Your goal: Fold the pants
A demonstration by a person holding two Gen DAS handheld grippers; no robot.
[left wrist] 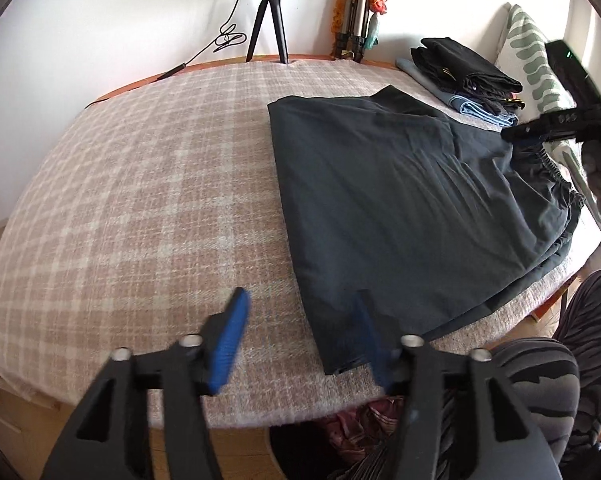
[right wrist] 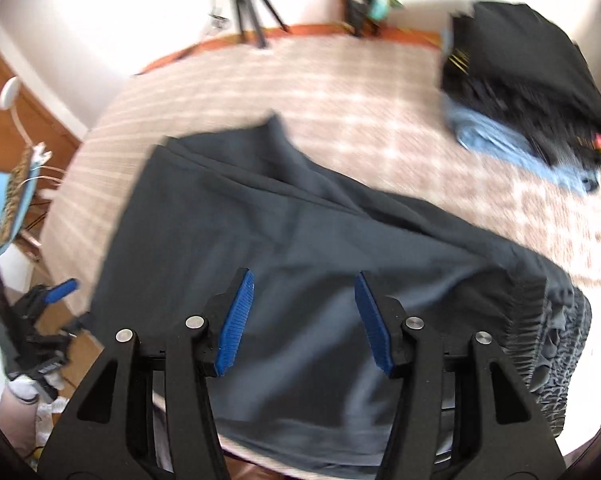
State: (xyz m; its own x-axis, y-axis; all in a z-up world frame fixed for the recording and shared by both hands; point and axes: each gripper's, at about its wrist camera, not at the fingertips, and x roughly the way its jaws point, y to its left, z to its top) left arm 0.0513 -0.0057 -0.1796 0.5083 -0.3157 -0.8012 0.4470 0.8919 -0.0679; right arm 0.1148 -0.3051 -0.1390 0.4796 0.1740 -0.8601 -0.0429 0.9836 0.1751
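pants (left wrist: 404,200): 1 | grippers: 2, left (left wrist: 300,344), right (right wrist: 304,320) | folded clothes stack (left wrist: 468,76): 1 | tripods: 2 (left wrist: 266,16)

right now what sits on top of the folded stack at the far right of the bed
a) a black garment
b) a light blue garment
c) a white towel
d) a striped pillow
a: the black garment tops the stack, with the light blue garment underneath it.
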